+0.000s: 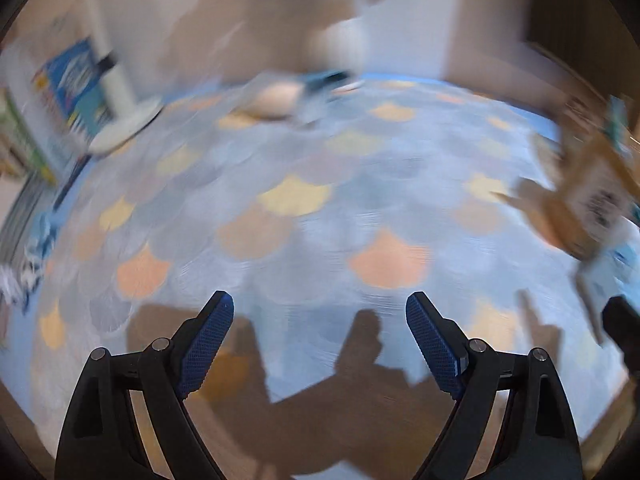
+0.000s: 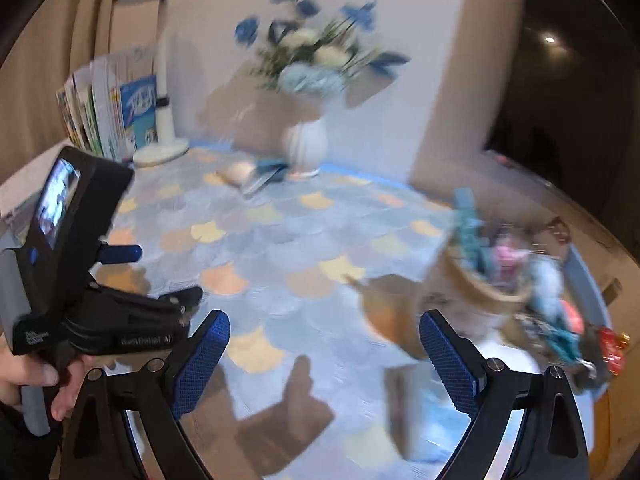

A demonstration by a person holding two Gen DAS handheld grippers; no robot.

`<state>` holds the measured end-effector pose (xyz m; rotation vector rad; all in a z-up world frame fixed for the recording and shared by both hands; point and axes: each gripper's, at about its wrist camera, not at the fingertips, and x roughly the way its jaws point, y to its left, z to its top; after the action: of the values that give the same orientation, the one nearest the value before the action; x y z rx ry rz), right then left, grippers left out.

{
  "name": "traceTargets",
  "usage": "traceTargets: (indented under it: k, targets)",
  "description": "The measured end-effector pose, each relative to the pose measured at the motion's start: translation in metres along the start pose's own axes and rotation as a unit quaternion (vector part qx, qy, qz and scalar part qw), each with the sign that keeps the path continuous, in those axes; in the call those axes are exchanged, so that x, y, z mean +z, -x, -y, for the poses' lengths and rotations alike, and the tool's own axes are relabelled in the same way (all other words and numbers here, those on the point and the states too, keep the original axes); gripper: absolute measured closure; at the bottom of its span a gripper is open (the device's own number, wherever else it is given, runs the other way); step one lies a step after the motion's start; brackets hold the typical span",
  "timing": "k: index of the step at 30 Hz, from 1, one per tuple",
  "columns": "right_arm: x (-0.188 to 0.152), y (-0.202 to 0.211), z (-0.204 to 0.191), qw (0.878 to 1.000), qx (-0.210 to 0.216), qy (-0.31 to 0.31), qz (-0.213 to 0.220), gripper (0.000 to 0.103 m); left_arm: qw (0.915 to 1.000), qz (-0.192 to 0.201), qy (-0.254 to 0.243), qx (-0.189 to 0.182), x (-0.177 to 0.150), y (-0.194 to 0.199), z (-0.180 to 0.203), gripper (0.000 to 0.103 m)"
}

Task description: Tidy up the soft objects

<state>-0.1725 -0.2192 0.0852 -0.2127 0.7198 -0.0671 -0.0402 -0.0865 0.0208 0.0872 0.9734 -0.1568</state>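
Both grippers, left (image 1: 320, 334) and right (image 2: 325, 346), spread and empty above tabletop (image 1: 320, 216); approach soft pile (image 2: 560, 320) slowly.

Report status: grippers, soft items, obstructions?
Left gripper and right gripper open, empty. Soft items blurred, heaped in basket, far right. Tablecloth between looks clear.

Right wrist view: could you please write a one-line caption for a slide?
Open right claw above the scale-patterned tablecloth, cardboard box of soft items at right, left claw alongside.
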Motion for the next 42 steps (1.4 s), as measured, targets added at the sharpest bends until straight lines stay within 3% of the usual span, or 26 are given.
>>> traceTargets:
  k: [4, 6, 8, 11, 17, 23, 26, 29, 31, 34, 37, 38, 41, 42]
  targets:
    - [-0.005, -0.056, -0.018, 0.999, -0.045, 0.004, -0.027, 0.008, 0.9989, 0.005, 0.046, -0.005, -0.011, -0.019, -0.032, 0.016]
    - [-0.009, -0.074, -0.022, 0.997, -0.059, 0.003, -0.040, 0.008, 0.9972, 0.031, 0.067, -0.014, -0.016, -0.021, -0.039, 0.014]
    - [-0.014, -0.084, -0.023, 0.998, -0.032, -0.017, -0.045, 0.008, 0.9961, 0.037, 0.075, -0.026, -0.016, -0.018, -0.039, 0.010]
    - [-0.018, -0.094, -0.025, 0.998, -0.002, -0.041, -0.040, 0.008, 0.9976, 0.032, 0.059, -0.016, -0.017, -0.021, -0.031, 0.006]
    - [-0.022, -0.103, -0.032, 0.998, 0.005, -0.036, -0.055, 0.003, 0.9994, 0.025, 0.022, -0.008, -0.017, -0.023, -0.019, 0.003]
    - [-0.021, -0.117, -0.030, 0.994, 0.010, -0.041, -0.096, 0.000, 0.9995, 0.001, 0.018, -0.025, -0.012, -0.024, -0.023, 0.001]
    - [-0.014, -0.123, -0.030, 0.988, 0.011, -0.051, -0.148, 0.000, 0.9977, -0.048, 0.024, -0.042, 0.001, -0.021, -0.032, 0.002]
    - [0.001, -0.126, -0.040, 0.980, 0.023, -0.009, -0.198, 0.000, 0.9958, -0.030, 0.050, -0.071, 0.029, -0.002, -0.051, 0.002]
    - [0.019, -0.123, -0.045, 0.981, 0.022, 0.011, -0.190, 0.000, 0.9944, -0.009, 0.072, -0.077, 0.059, 0.011, -0.066, 0.001]
    - [0.058, -0.119, -0.044, 0.989, 0.028, 0.008, -0.148, 0.000, 0.9889, 0.020, 0.116, -0.090, 0.104, 0.015, -0.087, 0.001]
    - [0.107, -0.127, -0.030, 0.993, 0.048, -0.037, -0.104, 0.000, 0.9792, 0.040, 0.175, -0.094, 0.145, -0.005, -0.103, 0.001]
    - [0.119, -0.135, -0.024, 0.991, 0.067, -0.063, -0.098, 0.000, 0.9735, 0.044, 0.202, -0.098, 0.158, -0.019, -0.108, 0.001]
    - [0.153, -0.173, 0.006, 0.970, 0.141, -0.181, -0.082, 0.002, 0.9572, 0.053, 0.247, -0.142, 0.178, -0.061, -0.114, 0.001]
    - [0.159, -0.183, 0.011, 0.964, 0.153, -0.203, -0.078, 0.019, 0.9515, 0.051, 0.259, -0.157, 0.180, -0.076, -0.114, 0.002]
